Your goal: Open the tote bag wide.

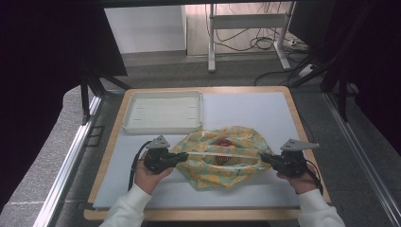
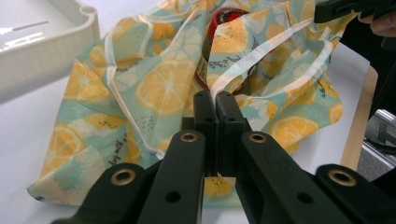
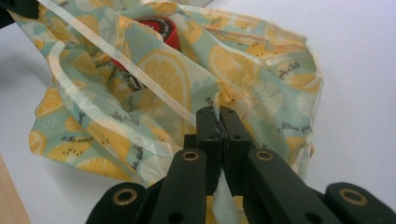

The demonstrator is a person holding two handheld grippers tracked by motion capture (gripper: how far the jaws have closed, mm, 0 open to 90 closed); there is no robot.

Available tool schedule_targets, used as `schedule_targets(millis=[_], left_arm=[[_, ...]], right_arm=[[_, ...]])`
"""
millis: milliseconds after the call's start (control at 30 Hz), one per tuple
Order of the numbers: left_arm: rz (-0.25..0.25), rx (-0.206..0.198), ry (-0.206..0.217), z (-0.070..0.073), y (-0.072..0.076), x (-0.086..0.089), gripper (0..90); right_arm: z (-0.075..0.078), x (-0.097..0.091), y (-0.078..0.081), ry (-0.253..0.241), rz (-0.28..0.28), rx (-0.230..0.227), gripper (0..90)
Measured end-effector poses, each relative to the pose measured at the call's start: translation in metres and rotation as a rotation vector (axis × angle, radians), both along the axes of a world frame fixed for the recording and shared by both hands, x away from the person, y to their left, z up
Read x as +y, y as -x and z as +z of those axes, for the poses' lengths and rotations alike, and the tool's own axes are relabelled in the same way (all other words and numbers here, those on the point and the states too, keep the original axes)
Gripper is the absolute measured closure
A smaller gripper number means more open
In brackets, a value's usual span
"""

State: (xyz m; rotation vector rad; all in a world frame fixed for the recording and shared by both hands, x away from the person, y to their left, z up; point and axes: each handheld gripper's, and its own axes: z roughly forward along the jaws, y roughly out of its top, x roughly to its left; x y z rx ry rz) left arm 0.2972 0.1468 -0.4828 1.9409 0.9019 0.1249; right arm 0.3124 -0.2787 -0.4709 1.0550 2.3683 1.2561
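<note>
Your left gripper [image 1: 180, 157] is clenched on the cloth bag [image 1: 222, 158] at its left edge, and your right gripper [image 1: 261, 157] is clenched on the same bag at its right edge. In the high view the bag lies on the white bench [image 1: 246, 106] between your two hands, near the front edge, with its pale hem drawn in a line from one gripper to the other.

In the left gripper view the two black jaws stand pressed together with the bag's white-edged hem [image 2: 261, 49] pinched between their tips. The fabric, printed with orange slices on a pale green ground [image 2: 159, 84], spreads out beyond them. Your right gripper [image 2: 345, 9] shows at the top right corner of that view, at the far end of the hem.

In the right gripper view the jaws are likewise closed on a fold of the bag's edge [image 3: 219, 105], and a strip of white hem runs down between them.

Inside the open mouth of the bag sits a jar with a red lid [image 1: 223, 143]; its lid [image 3: 161, 28] and part of its label peek out between the folds.

A shallow white tray [image 1: 163, 127] rests on the bench behind the bag, toward the back left, just apart from the cloth. Your left hand [image 1: 149, 177] and right hand [image 1: 298, 182] hold the grippers from below, in white sleeves.
</note>
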Motion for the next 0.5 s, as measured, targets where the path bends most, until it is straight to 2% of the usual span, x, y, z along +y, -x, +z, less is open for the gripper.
schedule_targets(millis=[267,500], left_arm=[[-0.013,0.005,-0.009,-0.005,0.003,-0.001,90.0],[-0.014,0.02,-0.023,-0.013,0.005,-0.001,90.0]], right_arm=[[-0.006,-0.002,0.004,0.011,0.011,0.013,87.3],[-0.013,0.0,0.006,0.042,0.021,0.034,87.3]])
